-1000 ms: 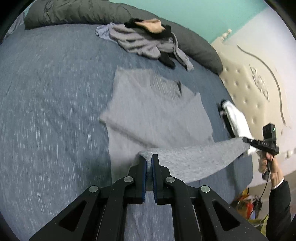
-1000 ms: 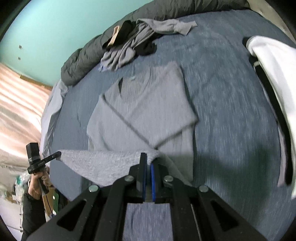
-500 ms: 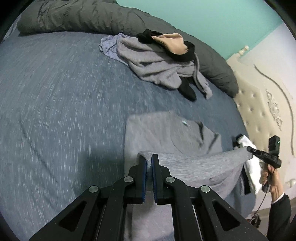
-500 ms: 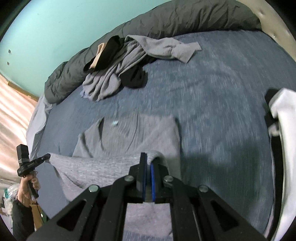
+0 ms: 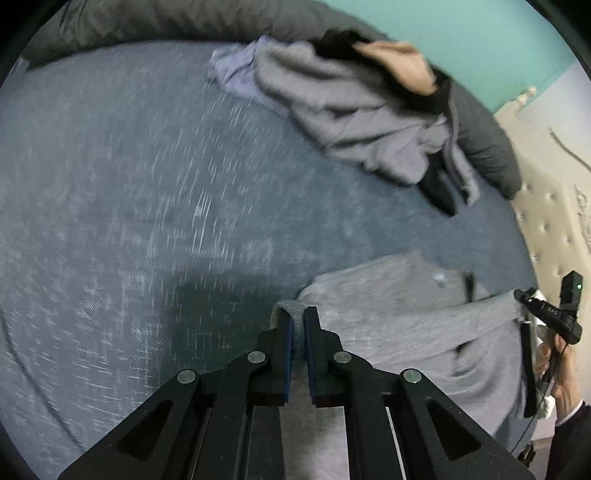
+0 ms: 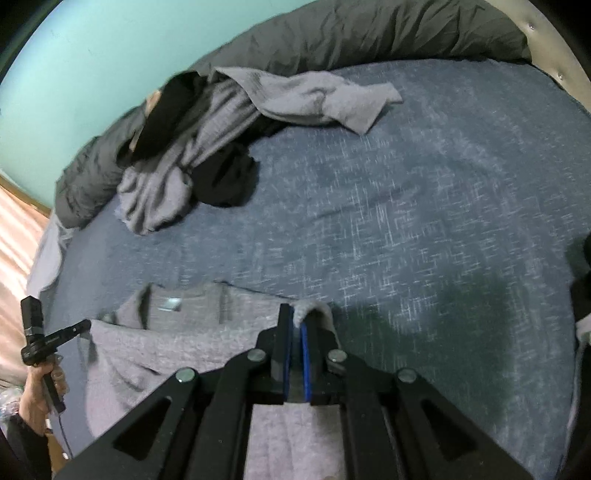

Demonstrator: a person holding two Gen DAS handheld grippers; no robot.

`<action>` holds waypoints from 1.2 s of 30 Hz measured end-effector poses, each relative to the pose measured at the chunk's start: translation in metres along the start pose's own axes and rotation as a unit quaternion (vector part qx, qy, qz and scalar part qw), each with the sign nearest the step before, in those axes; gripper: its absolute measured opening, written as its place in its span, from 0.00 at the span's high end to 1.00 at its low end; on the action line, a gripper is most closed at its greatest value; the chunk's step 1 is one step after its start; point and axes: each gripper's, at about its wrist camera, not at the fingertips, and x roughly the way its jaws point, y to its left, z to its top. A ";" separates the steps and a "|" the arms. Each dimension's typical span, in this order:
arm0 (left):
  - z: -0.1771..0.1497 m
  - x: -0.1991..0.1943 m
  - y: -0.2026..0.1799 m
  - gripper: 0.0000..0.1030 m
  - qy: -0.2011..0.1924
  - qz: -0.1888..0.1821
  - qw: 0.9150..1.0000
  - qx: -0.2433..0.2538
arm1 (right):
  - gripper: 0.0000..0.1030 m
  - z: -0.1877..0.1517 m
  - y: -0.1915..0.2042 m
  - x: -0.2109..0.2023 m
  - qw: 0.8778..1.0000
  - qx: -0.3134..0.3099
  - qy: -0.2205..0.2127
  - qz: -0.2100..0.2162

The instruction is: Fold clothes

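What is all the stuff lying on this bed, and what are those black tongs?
Grey sweater: one, light grey, near edge of bed, its hem pinched at both corners.
Clothes pile: one heap, grey and black with a tan piece, at the far side.
Bedspread: one, mottled blue, under everything.
Duvet: one, dark grey, bunched along the far edge.
Headboard: one, cream, tufted, beside the bed.
Left gripper: one, black, shut on the hem.
Right gripper: one, black, shut on the hem.
Hand: one, holding the right gripper.
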 end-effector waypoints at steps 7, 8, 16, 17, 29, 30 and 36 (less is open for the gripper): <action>-0.020 -0.006 0.010 0.71 -0.037 0.014 0.999 0.001 | 0.72 -0.012 -0.012 -0.007 0.999 -0.014 -0.045 0.000; -0.021 -0.012 0.012 0.66 -0.045 0.016 0.999 -0.003 | 0.49 -0.013 -0.015 -0.011 0.999 -0.005 -0.053 -0.005; -0.047 -0.060 -0.010 0.58 -0.073 0.041 0.994 0.074 | 0.38 -0.038 0.009 -0.057 0.993 -0.084 -0.083 0.020; -0.053 -0.062 -0.017 0.58 -0.069 0.041 0.993 0.090 | 0.40 -0.045 0.019 -0.060 0.991 -0.110 -0.077 0.026; -0.099 -0.001 -0.052 0.58 0.014 0.064 0.981 0.180 | 0.74 -0.102 0.072 0.013 0.959 -0.269 0.073 -0.050; -0.096 0.002 -0.050 0.58 0.011 0.067 0.982 0.177 | 0.75 -0.101 0.072 0.021 0.957 -0.272 0.082 -0.064; -0.066 0.014 -0.043 0.58 -0.016 0.087 0.983 0.162 | 0.76 -0.063 0.069 0.043 0.963 -0.244 0.065 -0.100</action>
